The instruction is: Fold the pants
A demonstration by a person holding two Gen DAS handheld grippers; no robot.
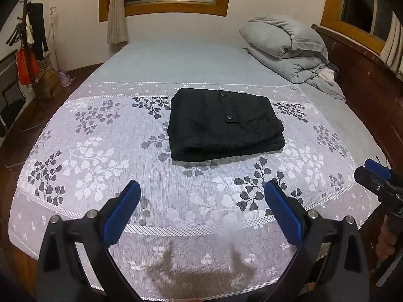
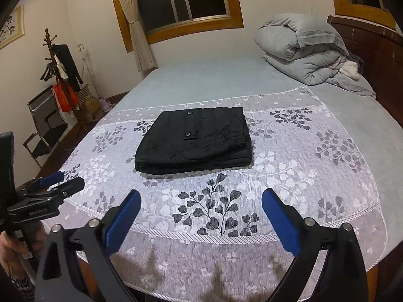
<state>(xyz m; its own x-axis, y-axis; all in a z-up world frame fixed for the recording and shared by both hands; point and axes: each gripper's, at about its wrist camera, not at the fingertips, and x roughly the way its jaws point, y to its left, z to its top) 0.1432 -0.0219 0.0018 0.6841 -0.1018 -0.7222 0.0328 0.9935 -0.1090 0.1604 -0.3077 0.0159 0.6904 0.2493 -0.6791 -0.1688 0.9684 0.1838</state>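
The black pants (image 1: pixel 221 123) lie folded into a compact rectangle on the leaf-patterned bedspread (image 1: pixel 105 151), two snap buttons facing up. They also show in the right wrist view (image 2: pixel 196 141). My left gripper (image 1: pixel 201 188) is open and empty, held above the bedspread near the bed's front edge, well short of the pants. My right gripper (image 2: pixel 201 196) is also open and empty, likewise back from the pants. The right gripper shows at the right edge of the left wrist view (image 1: pixel 375 173), and the left gripper shows at the left edge of the right wrist view (image 2: pixel 58 181).
A folded grey duvet (image 1: pixel 287 47) sits at the bed's far right by the dark wooden headboard (image 1: pixel 365 80). A coat rack (image 2: pixel 63 75) and a black chair (image 2: pixel 47 128) stand on the floor to the left. Windows and a curtain (image 1: pixel 115 12) are on the far wall.
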